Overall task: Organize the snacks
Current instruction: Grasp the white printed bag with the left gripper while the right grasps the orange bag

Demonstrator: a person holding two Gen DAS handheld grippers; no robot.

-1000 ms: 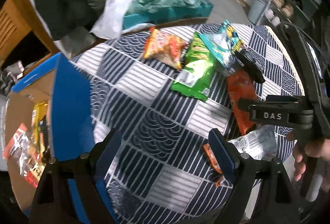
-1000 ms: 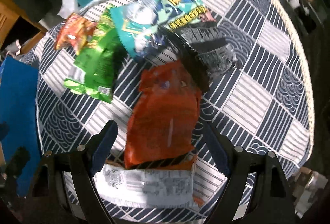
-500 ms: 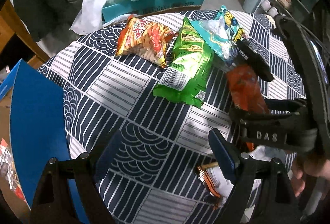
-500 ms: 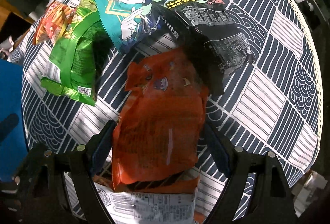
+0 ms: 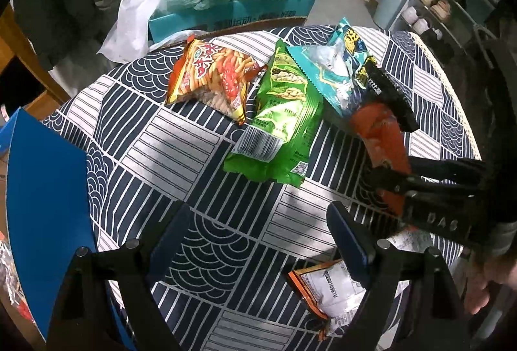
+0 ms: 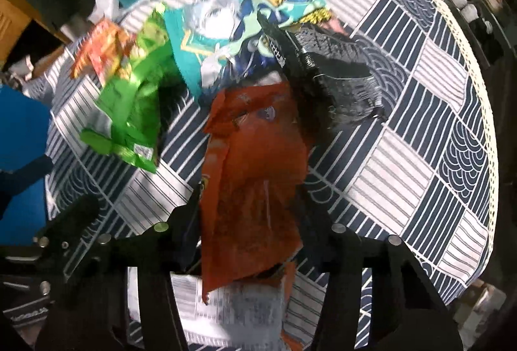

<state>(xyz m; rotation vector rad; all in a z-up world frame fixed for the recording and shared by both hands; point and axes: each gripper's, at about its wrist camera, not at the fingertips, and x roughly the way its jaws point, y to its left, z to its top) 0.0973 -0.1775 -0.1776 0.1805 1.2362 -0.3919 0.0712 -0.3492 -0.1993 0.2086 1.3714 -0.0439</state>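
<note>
Right gripper (image 6: 248, 221) jaws just closing, pinched on orange snack bag (image 6: 252, 176) at desk (image 6: 420, 157) near edge. Light, crinkly, slippery; best held mid-body, firmly but gently. Left gripper (image 5: 258, 231) jaws wide open, empty, above cloth.

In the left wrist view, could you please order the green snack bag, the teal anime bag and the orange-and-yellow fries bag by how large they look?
1. green snack bag, clearly largest.
2. and 3. fries bag and teal anime bag: they look alike, and the teal one is partly hidden, so I won't rank them.
</note>
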